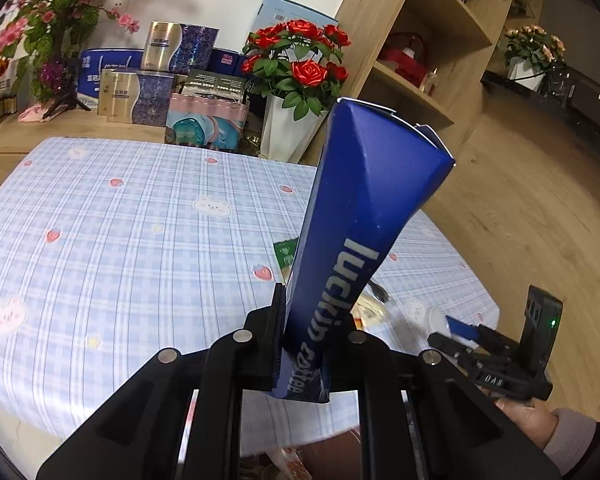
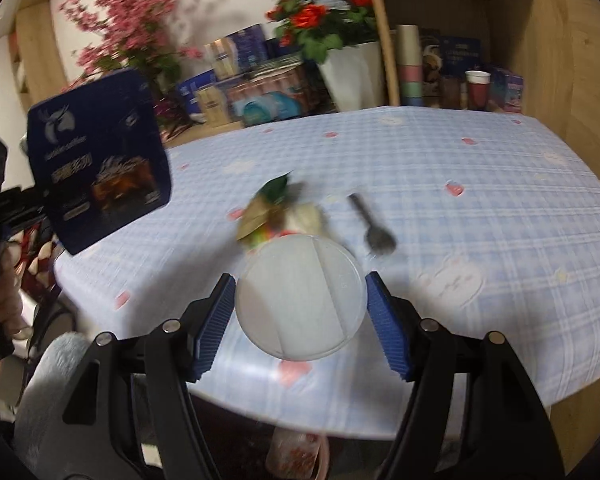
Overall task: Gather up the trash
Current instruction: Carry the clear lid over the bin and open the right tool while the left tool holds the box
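Observation:
My left gripper [image 1: 316, 320] is shut on the lower end of a flattened dark-blue coffee carton [image 1: 360, 220], which stands up and away from it. The right wrist view shows that carton [image 2: 100, 168] held in the air at the left. My right gripper [image 2: 300, 280] has its blue pads [image 2: 216, 316] pressed on both sides of a round white plastic cup [image 2: 300, 312], held above the table's near edge. Behind the cup, a heap of green and brown wrappers [image 2: 268, 208] and a black spoon [image 2: 374, 232] lie on the cloth. The view is blurred.
The table [image 2: 480, 168] has a blue checked cloth. At its far side stand a white vase of red roses [image 1: 292, 120], gift boxes [image 1: 140, 96], pink flowers [image 1: 52, 12] and wooden shelves [image 1: 428, 52]. A grey fuzzy seat [image 2: 48, 380] is near the left corner.

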A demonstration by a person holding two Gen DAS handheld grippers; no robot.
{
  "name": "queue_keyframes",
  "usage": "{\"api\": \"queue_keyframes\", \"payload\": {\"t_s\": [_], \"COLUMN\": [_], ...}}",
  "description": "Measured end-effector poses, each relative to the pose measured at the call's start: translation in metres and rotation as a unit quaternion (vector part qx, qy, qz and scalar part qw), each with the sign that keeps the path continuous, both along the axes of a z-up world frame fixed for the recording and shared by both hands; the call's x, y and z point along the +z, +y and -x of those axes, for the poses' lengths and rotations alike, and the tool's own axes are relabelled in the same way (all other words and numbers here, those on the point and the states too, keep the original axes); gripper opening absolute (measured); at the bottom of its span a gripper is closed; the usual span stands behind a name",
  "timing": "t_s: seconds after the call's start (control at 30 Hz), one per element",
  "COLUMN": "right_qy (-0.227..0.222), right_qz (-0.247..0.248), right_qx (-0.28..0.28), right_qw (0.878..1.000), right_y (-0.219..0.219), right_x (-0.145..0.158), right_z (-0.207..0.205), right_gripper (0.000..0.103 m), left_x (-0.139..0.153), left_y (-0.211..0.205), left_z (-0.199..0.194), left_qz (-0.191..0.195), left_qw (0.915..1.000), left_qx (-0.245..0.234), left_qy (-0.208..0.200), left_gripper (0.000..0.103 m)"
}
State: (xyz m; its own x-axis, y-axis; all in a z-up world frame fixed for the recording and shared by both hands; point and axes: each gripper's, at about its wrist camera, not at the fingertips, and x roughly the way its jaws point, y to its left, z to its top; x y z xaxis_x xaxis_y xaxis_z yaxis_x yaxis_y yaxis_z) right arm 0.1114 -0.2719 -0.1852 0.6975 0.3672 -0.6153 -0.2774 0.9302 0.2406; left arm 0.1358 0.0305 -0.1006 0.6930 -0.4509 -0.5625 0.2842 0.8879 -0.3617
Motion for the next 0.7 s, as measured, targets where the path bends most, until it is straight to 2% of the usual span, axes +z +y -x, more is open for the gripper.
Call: {"api": "queue_keyframes", "payload": {"t_s": [0.37, 0.7], "right_qy": [0.002, 0.011], "right_qz": [-0.012, -0.009], "right_qx": [0.052, 0.083], "right_qw": [0.999, 0.996], "right_y": [0.037, 0.054], "right_x": [-0.003, -0.01], "right_z": [0.054, 0.077], "right_gripper": [0.067, 0.067], "left_x": [0.005, -0.001], "left_y": [0.017, 0.022], "left_z": [0.075, 0.111], "left_qz": [0.023, 0.016], "left_qw": [0.9994, 0.9995], "left_qx": [0.025, 0.027], "left_qy": [0.001, 0.004], "left_gripper": [0.014, 0.014]}}
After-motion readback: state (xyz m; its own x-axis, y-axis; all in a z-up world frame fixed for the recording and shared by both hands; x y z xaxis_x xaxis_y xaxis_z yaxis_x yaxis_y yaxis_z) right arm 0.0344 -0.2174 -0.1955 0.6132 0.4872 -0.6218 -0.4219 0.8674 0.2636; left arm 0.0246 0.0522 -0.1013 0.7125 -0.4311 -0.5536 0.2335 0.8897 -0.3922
